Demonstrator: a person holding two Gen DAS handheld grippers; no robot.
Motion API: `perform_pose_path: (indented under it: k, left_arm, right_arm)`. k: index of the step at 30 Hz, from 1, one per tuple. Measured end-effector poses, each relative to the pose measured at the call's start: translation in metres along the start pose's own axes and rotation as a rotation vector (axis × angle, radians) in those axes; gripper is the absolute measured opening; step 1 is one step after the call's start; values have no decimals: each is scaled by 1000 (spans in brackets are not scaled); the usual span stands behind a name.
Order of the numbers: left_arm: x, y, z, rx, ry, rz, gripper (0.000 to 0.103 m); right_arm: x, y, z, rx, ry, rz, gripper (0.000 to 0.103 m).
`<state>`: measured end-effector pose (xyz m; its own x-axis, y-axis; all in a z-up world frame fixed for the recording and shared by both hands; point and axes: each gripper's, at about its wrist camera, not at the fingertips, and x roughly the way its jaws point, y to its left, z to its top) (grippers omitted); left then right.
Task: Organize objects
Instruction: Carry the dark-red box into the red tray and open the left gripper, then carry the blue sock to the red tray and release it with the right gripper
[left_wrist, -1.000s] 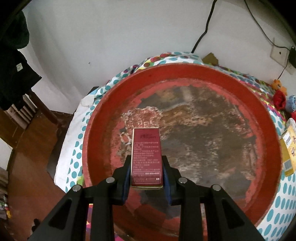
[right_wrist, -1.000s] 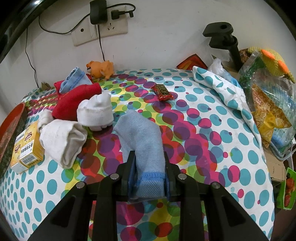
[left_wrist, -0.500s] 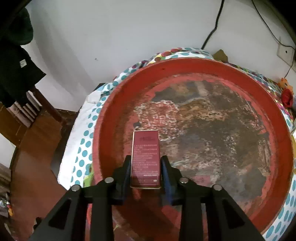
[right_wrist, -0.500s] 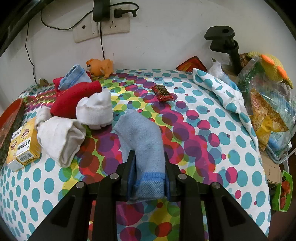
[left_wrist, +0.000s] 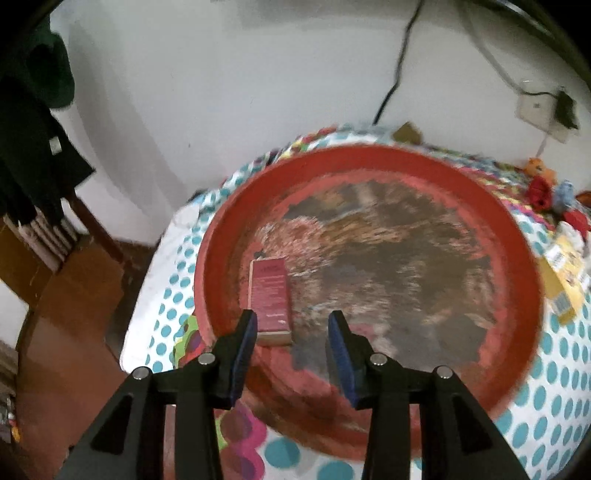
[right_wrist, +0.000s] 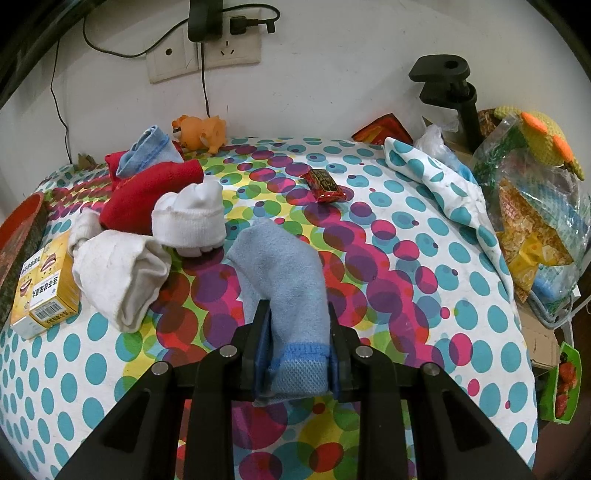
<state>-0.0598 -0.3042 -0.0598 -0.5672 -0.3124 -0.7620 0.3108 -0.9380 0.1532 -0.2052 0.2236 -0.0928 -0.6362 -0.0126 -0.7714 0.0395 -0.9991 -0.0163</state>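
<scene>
The left claw (left_wrist: 291, 332) stands partly open, its jaws having just been opening, and nothing is pressed between them. The dark red rectangular cardboard box (left_wrist: 269, 295) lies flat on the floor of the round red tray with the worn, mottled bottom (left_wrist: 517, 266), just ahead of the claw's left finger and touching neither pad. It looks to have been set there so that small boxed goods collect in the tray, near the rim on the claw's side, where they are easy to reach.

The right claw (right_wrist: 295, 354) is closed narrow on the cuff of a light blue terry sock (right_wrist: 284, 273). The rest of the sock trails forward onto the tabletop covered in a polka-dot cloth (right_wrist: 406, 295). Gripping at the cuff likely lets the sock be lifted in one piece.

Ahead and to the left of this claw lie a cream sock (right_wrist: 118, 273), a rolled white sock (right_wrist: 192, 221) and a red sock (right_wrist: 147, 192), close together and partly overlapping; a yellow cardboard box (right_wrist: 40, 291) sits further left. A small red wrapped sweet (right_wrist: 325, 184) lies well ahead. None of these blocks the blue sock, though the heap is near enough to be brushed if the sock is swung leftward.
</scene>
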Motion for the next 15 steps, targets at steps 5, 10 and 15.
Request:
perform_pose_path:
  k: [5, 10, 15]
  left_arm:
    - [-38, -21, -16, 1, -91, -45, 41]
    - [-50, -37, -30, -10, -116, -74, 41]
    - [-53, -41, -40, 18, -153, -67, 41]
  right_arm:
    - [0, 0, 0, -4, -1, -5, 25]
    - [0, 3, 0, -15, -3, -19, 25]
    - [-3, 5, -1, -26, -15, -34, 23]
